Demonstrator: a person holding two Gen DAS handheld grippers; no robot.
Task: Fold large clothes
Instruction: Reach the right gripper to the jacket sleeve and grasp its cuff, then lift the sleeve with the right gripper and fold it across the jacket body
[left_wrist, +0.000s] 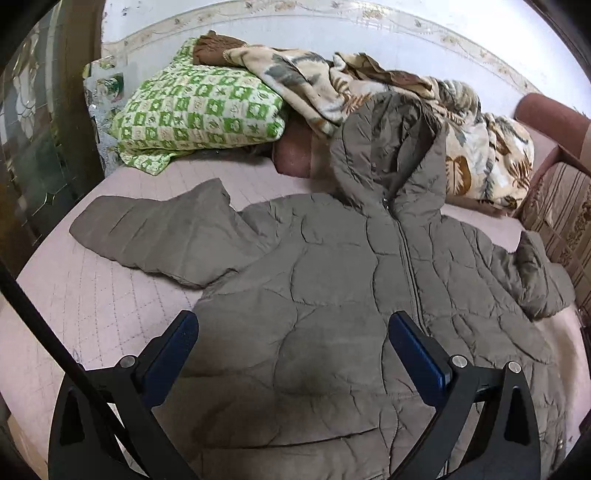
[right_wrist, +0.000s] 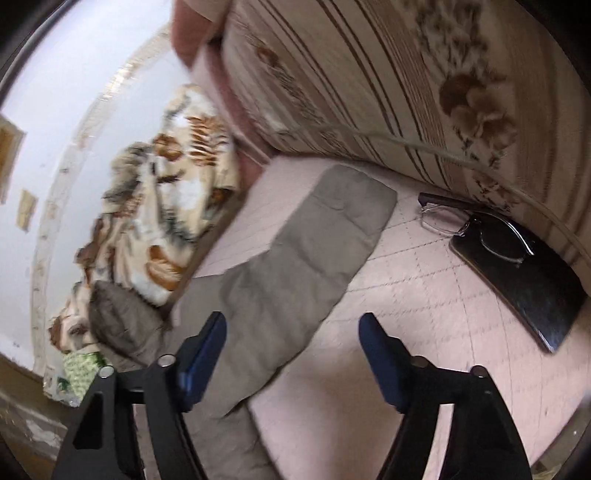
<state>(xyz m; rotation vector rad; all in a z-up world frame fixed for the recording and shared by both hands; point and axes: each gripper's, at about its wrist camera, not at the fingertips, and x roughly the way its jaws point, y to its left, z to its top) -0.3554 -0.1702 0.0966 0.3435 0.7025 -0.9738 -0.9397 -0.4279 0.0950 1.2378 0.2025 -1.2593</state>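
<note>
So there's a big grey-brown puffer jacket (left_wrist: 332, 280) spread flat on the bed (left_wrist: 92, 295), front side up with the zipper closed, on top of a pink quilted cover. Its hood (left_wrist: 384, 155) points toward the far wall and leans up against a rumpled leaf-print blanket (left_wrist: 461, 140). 1 sleeve (left_wrist: 147, 232) sticks out flat to the left, the other one (right_wrist: 306, 251) runs out to the right toward the striped floral headboard (right_wrist: 406, 92). The left hand-held gripper (left_wrist: 293, 332) hovers over the lower front of the jacket, jaws spread wide, nothing in them. The right hand-held gripper (right_wrist: 291, 339) is also spread wide and not holding anything; it sits above the right sleeve near where it joins the body, with the sleeve passing under the left finger and bare bed cover under the right one. That view is a bit blurry. Over by the headboard there's a pair of glasses (right_wrist: 461, 225) lying partly on a dark phone (right_wrist: 524, 273), both well apart from the sleeve cuff. At the far left of the bed a green and white checked pillow (left_wrist: 199, 110) sits with something brown (left_wrist: 214, 46) piled on top, touching the blanket.
</note>
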